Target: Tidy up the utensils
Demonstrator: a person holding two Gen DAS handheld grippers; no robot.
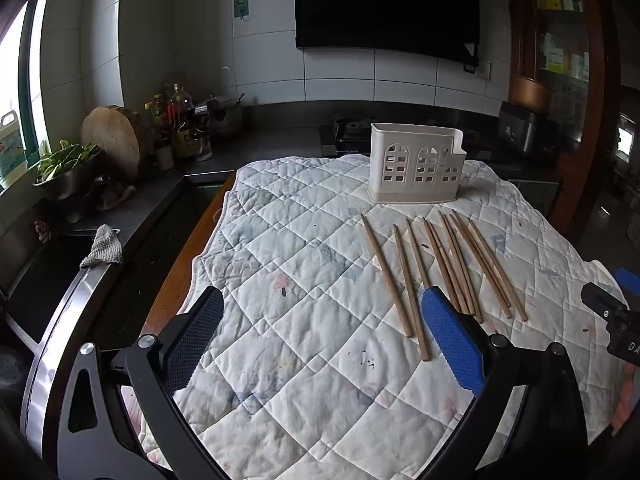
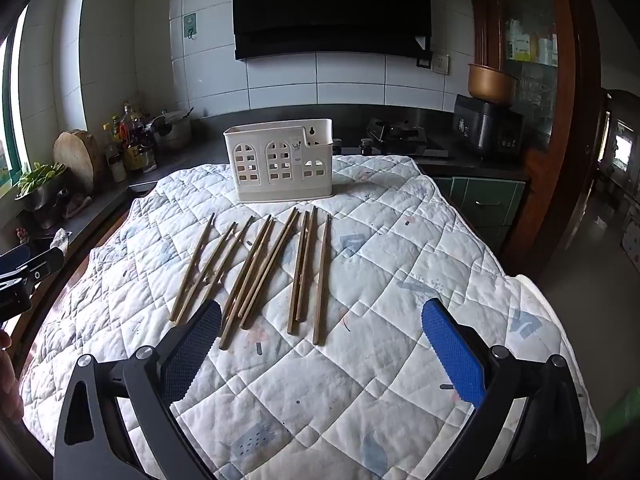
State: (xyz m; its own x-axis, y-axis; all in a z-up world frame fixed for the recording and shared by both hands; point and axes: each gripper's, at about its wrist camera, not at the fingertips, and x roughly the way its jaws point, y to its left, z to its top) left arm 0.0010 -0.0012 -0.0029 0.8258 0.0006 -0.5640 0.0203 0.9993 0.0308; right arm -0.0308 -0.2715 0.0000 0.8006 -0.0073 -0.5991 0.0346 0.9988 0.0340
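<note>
Splayed wooden chopsticks (image 2: 256,272) beyond gaping tongs (image 2: 320,344)

White tiled wall (image 2: 352,76) standing behind dark counter (image 2: 224,152); window (image 1: 16,92) letting in daylight left of it; wooden cabinet (image 2: 532,40) rising right.

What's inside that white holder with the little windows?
Nothing pokes above the rim of the white holder. Its cut-outs show no clear contents, but walls hide the bottom. The chopsticks lie on the quilted cloth in front.

chopsticks (image 2: 256,272) on quilt (image 2: 380,280); holder (image 2: 280,168) behind them
</note>
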